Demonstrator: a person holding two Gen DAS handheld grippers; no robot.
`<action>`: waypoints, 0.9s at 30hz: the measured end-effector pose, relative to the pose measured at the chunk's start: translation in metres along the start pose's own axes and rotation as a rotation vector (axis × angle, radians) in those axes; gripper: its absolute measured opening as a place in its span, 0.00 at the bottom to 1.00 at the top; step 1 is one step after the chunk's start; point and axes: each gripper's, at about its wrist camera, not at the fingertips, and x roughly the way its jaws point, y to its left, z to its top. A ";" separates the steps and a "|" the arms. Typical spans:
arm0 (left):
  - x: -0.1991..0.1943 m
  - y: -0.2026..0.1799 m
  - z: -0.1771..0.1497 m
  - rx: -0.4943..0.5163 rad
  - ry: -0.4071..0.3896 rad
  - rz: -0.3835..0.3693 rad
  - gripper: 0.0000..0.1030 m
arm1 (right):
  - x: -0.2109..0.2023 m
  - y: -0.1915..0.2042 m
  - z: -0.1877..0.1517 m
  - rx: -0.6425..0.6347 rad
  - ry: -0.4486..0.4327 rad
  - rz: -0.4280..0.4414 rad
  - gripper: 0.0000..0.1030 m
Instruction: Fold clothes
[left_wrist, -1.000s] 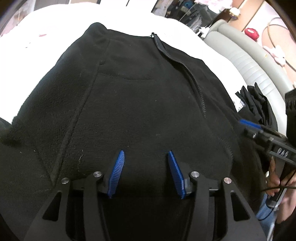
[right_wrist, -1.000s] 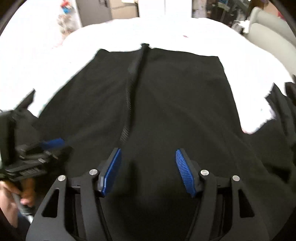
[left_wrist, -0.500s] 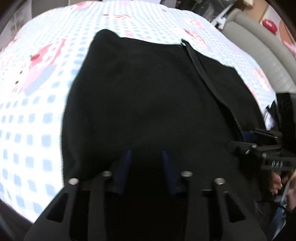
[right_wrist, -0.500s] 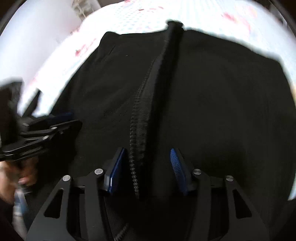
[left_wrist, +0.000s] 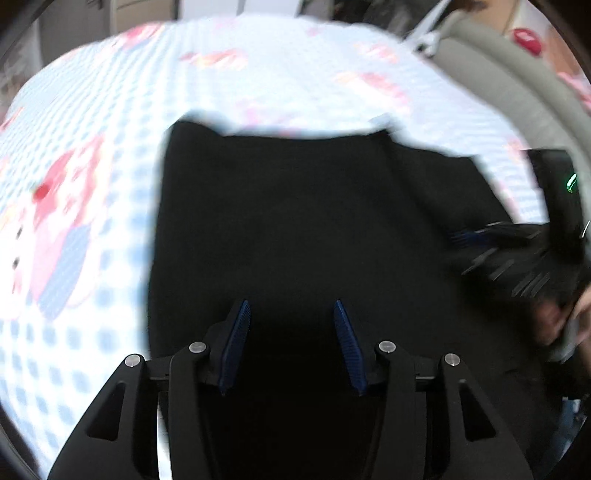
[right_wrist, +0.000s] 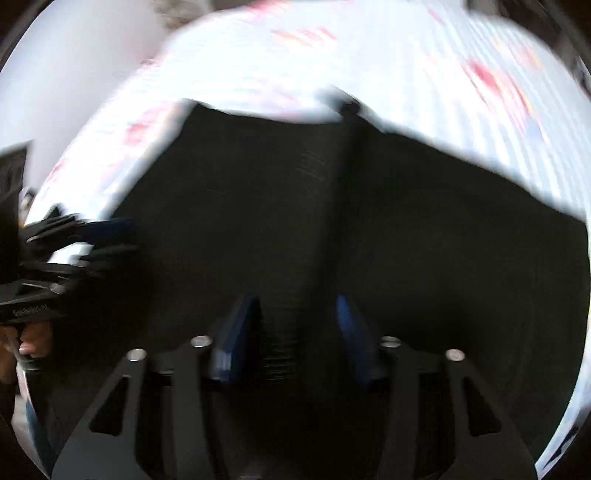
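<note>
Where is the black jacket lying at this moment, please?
In both wrist views the black jacket lies spread on the checked bedsheet, directly under both tools, its zip running away from the right tool.

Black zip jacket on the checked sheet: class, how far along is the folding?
Done: the black jacket lies spread on the checked sheet, its zip running up the front. In hand: the left gripper is opening and the right gripper closing over the near fabric; blur hides whether either pinches it. Left: no clear fold shows yet, so seemingly all the folding.
</note>
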 end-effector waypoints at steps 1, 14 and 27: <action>0.002 0.006 -0.006 0.013 0.010 0.000 0.50 | -0.003 -0.025 -0.002 0.065 0.003 0.050 0.43; 0.020 -0.015 0.065 -0.022 -0.020 0.004 0.51 | 0.007 -0.011 0.038 0.052 -0.062 -0.043 0.59; -0.092 -0.154 -0.072 0.161 -0.119 -0.147 0.49 | -0.150 0.034 -0.090 0.104 -0.109 0.159 0.64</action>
